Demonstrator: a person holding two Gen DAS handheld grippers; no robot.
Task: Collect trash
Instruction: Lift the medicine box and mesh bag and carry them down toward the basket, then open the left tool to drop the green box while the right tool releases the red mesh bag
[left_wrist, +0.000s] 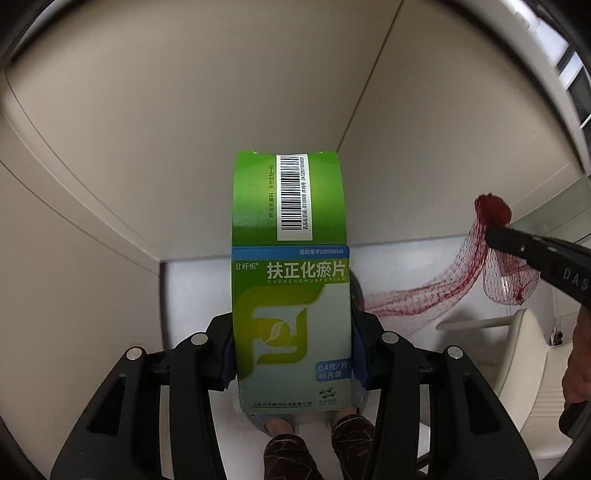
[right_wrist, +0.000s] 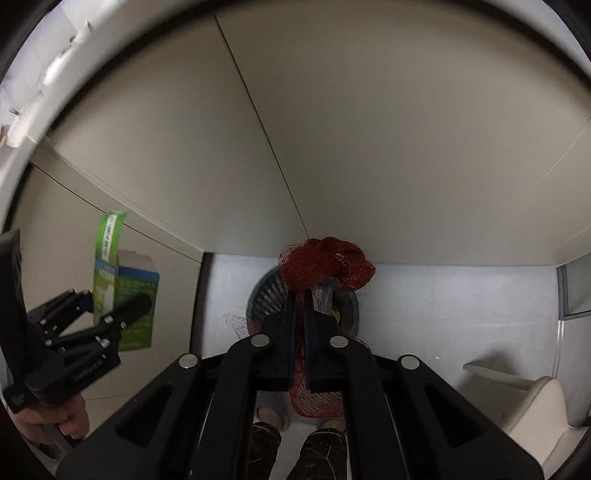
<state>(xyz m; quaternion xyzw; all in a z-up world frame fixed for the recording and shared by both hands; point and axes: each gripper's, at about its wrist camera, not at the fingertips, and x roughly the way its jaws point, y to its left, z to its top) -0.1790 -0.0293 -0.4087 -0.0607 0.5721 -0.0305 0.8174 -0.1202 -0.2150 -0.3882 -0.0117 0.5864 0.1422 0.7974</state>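
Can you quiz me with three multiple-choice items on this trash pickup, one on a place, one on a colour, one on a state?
1. Where is the basket?
A. On the floor below the right hand-held gripper
B. On the chair
C. On a shelf

2. What colour is the mesh net?
A. Blue
B. Red
C. Yellow

3. What is the left hand-held gripper doing?
A. Hanging open and empty
B. Gripping a bottle
C. Clamping the green medicine box

Answers: 1 A, the basket sits on the floor beyond the right fingertips. 2 B, the netting is red. 3 C, the box sits pinched between its fingers.
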